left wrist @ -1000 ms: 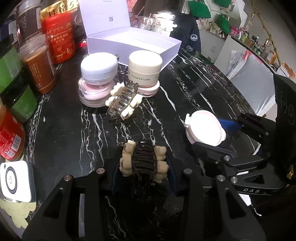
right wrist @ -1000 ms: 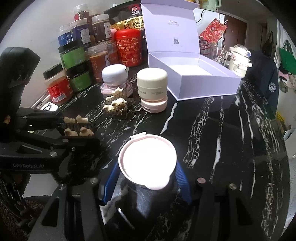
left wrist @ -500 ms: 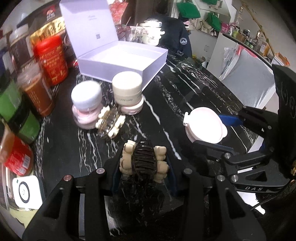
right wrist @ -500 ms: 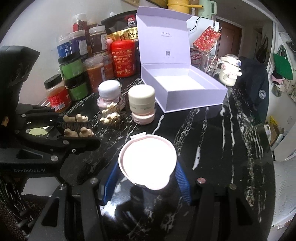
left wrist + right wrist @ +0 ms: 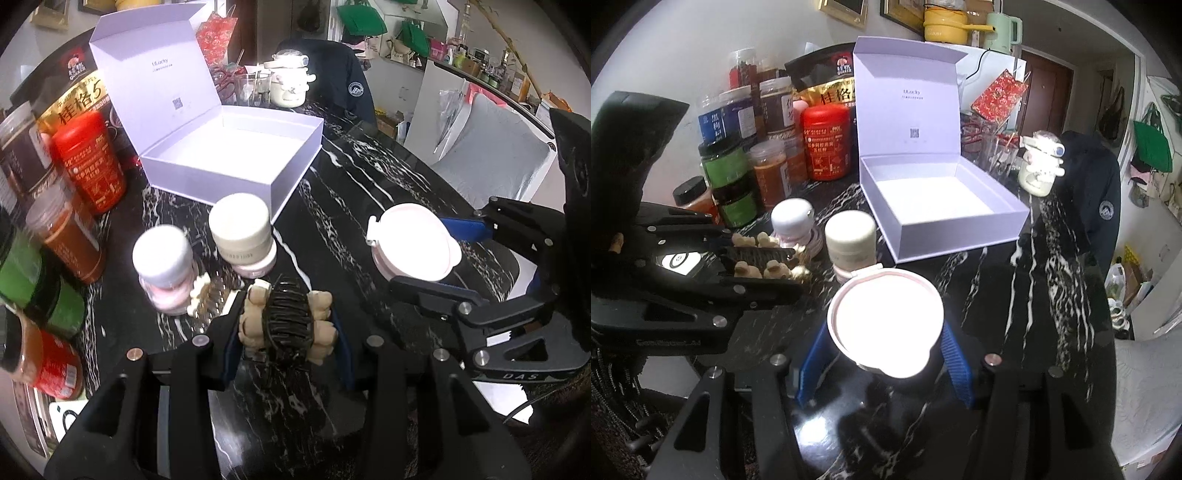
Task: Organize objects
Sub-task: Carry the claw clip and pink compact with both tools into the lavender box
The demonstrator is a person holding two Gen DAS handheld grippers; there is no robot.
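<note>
My left gripper (image 5: 286, 328) is shut on a dark hair claw clip with cream beads (image 5: 287, 320), held above the black marble table; it also shows in the right wrist view (image 5: 759, 260). My right gripper (image 5: 886, 343) is shut on a round pink-lidded container (image 5: 885, 321), seen in the left wrist view (image 5: 413, 242) to the right of the clip. An open lavender box (image 5: 236, 158) stands empty behind, lid upright; it shows in the right wrist view (image 5: 934, 206). A cream jar (image 5: 242, 234), a white-lidded pink jar (image 5: 164, 266) and a second claw clip (image 5: 201, 299) sit in front of it.
Several food jars and a red tin (image 5: 88, 158) line the left side of the table. A white teapot (image 5: 290, 79) and glasses stand behind the box. A dark jacket on a chair (image 5: 332, 85) is at the far edge. A white device (image 5: 679, 260) lies at the left.
Both grippers have risen and pulled back from the table with their objects; the box and jars now look farther away and lower in view.
</note>
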